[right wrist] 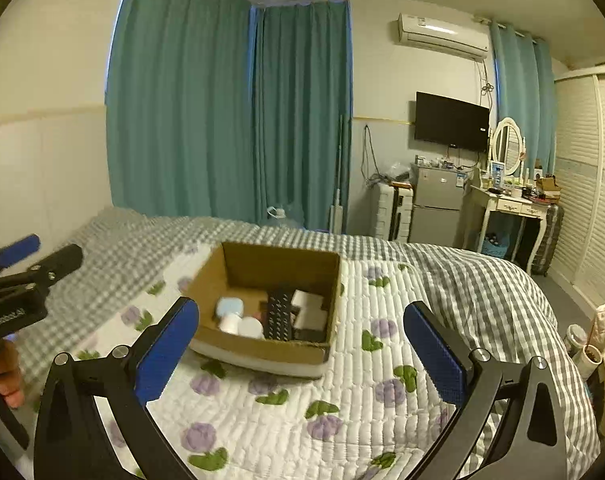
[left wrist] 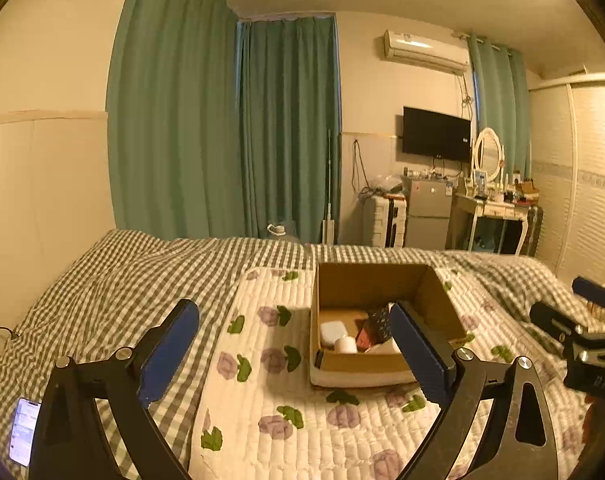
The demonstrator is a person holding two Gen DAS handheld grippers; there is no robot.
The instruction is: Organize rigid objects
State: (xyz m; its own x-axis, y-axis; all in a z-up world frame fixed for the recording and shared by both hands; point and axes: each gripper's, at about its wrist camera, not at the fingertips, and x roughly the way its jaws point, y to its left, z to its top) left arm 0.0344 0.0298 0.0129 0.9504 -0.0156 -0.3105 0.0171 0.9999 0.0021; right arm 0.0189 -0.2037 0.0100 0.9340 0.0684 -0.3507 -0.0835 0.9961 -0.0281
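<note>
An open cardboard box [left wrist: 376,284] [right wrist: 262,268] sits on a white quilted mat with purple flowers [left wrist: 278,360] [right wrist: 302,412] on the bed. Inside lie a pale blue case [right wrist: 229,306], two white round containers [right wrist: 244,325], a black remote [right wrist: 279,316], a white box [right wrist: 311,309] and a reddish item [left wrist: 365,335]. My left gripper [left wrist: 298,356] is open and empty, held above the mat in front of the box. My right gripper [right wrist: 302,350] is open and empty, just in front of the box. Each gripper shows at the edge of the other's view.
The bed has a grey checked cover [left wrist: 114,280]. A phone [left wrist: 24,430] lies at its left edge. Green curtains [right wrist: 230,112], a small fridge [right wrist: 438,204], a TV [right wrist: 452,120] and a dressing table [right wrist: 510,204] stand beyond the bed.
</note>
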